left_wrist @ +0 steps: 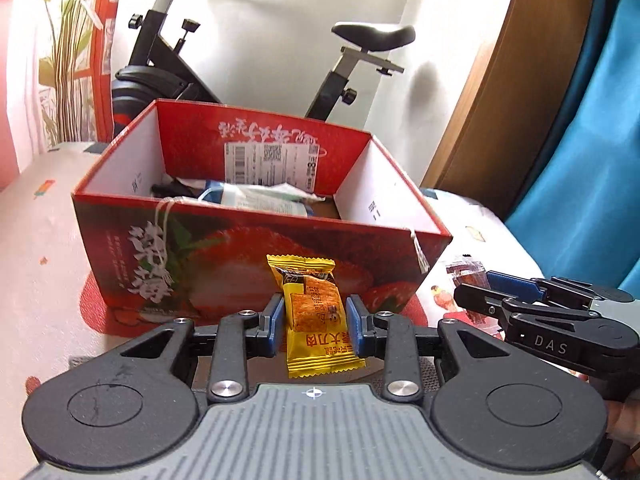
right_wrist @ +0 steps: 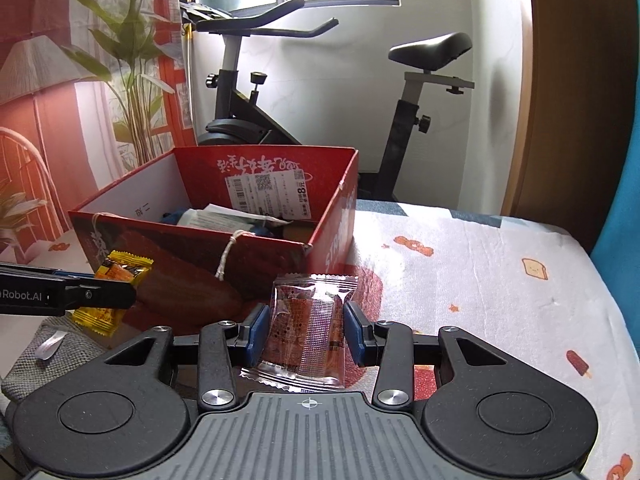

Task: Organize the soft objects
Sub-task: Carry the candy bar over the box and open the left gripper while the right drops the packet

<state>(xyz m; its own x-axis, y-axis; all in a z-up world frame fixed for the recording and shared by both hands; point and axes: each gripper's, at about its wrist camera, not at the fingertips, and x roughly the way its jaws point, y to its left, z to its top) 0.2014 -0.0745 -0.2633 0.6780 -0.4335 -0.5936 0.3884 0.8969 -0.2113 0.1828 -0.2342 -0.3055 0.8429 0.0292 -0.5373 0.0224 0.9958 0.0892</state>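
Your left gripper (left_wrist: 316, 318) clamps a yellow snack packet (left_wrist: 314, 312) upright between its blue pads (left_wrist: 273, 320). Your right gripper (right_wrist: 306, 330), at 3 o'clock of the left, pinches a clear snack packet (right_wrist: 306, 332) the same way. Both hover level, just short of the red strawberry box (left_wrist: 256, 256) at 12 o'clock; the box holds several packets. It stands on a white printed sheet (right_wrist: 500, 280). Beyond, at 12 o'clock: exercise bike (right_wrist: 304, 92) against a white wall; at 10 o'clock, a plant (right_wrist: 128, 64).
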